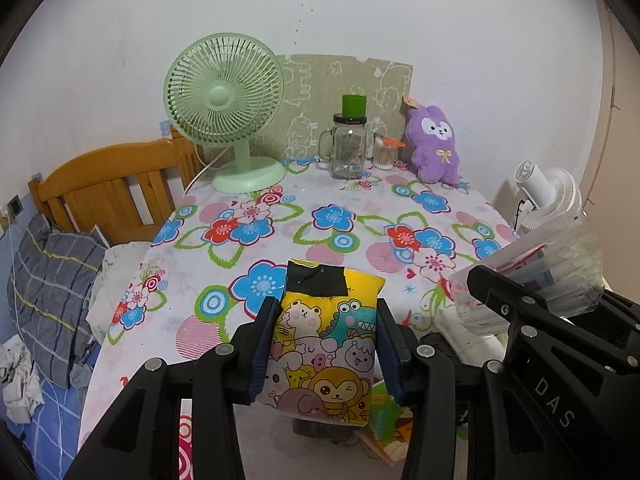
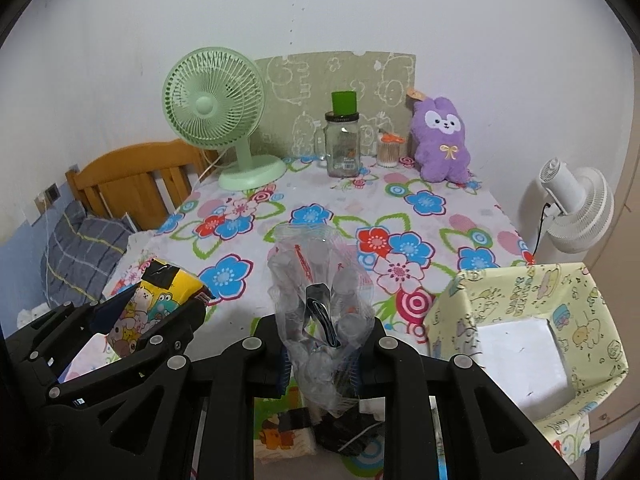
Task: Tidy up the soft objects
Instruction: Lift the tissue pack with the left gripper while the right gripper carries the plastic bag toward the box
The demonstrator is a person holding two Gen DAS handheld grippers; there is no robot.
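Above the near edge of the flowered table (image 1: pixel 320 216), both tongs carry a load clear of the cloth: the left gripper (image 1: pixel 326 344) is clamped on a yellow cartoon pack (image 1: pixel 328 344) by its two sides, and the right gripper (image 2: pixel 324 360) is pinched tight on a clear bag (image 2: pixel 320 300) of small pale round pieces, holding only its lower part while the rest stands loose above the jaws. The risks, as I judge them: the bag's film is slick and gathered thin, so it could slide out or sag sideways if swung fast; the pack is puffy and may squirt out of the pads if squeezed harder; and the two grippers ride close together, so one load could brush the other. The paper-lined box (image 2: pixel 532 320) sits just to the right of the right gripper, open-topped with flimsy walls, and a careless drop could catch its rim and fold it in. At the back a jar (image 1: pixel 348 148) and a small tub (image 1: pixel 386 152) stand near the plush (image 1: pixel 434 144), well apart from the hands. Counted: two grippers, one pack, one bag, one box, one purple plush, one green fan (image 1: pixel 224 104), one white fan (image 2: pixel 576 208), one jar, one tub
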